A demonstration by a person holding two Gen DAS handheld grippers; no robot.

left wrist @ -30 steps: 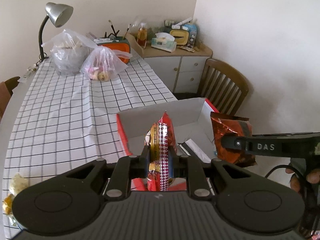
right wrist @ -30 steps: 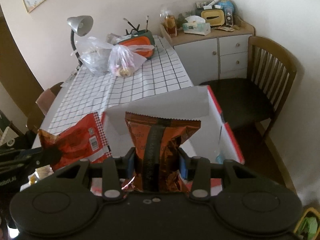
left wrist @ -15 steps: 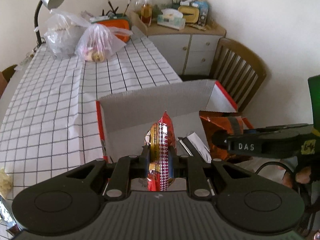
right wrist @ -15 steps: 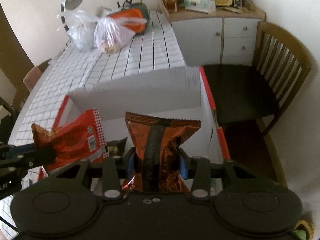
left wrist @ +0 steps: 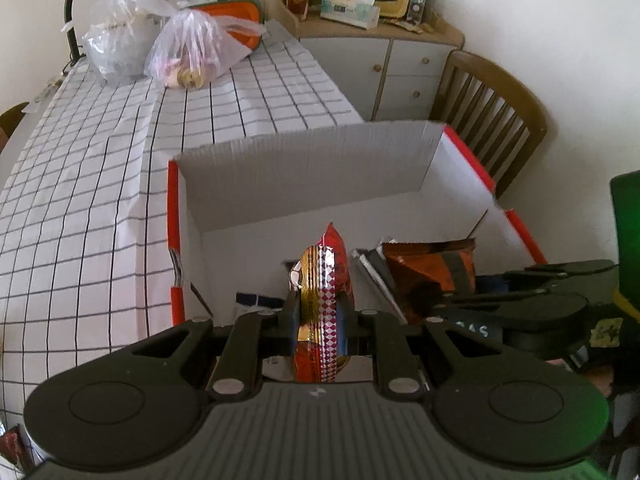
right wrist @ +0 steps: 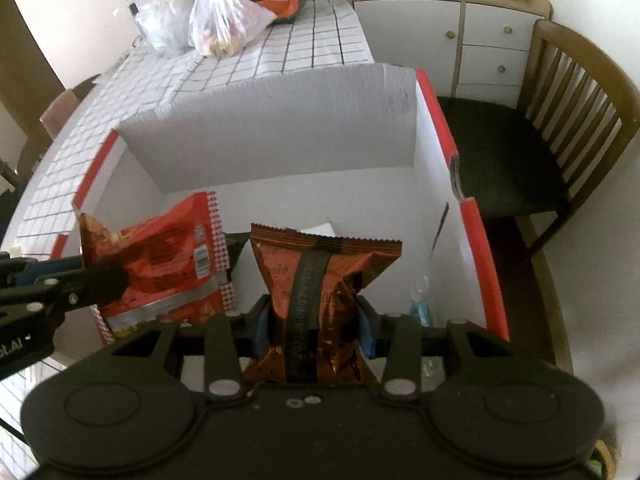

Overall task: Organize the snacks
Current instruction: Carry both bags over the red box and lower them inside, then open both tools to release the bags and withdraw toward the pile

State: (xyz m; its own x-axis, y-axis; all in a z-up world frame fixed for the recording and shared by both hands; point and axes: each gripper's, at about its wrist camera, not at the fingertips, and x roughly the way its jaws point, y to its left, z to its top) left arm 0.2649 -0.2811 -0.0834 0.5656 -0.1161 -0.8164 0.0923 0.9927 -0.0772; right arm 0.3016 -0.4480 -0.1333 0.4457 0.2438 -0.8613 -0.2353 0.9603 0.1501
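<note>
My left gripper is shut on a red snack bag with a checkered edge, seen edge-on and held over the inside of a white cardboard box with red rims. The right wrist view shows that same red bag flat-on at the left, pinched by the left gripper. My right gripper is shut on a brown-orange snack bag with a dark stripe, also over the box. In the left wrist view that brown bag hangs at the right, by the right gripper.
The box stands at the near end of a table with a white grid cloth. Two plastic bags, an orange case and a lamp stand at the far end. A wooden chair and a white cabinet are on the right. Small items lie on the box floor.
Both grippers have sunk and tipped further down, carrying their bags from above the box rim to inside its opening. The grips have not changed.
</note>
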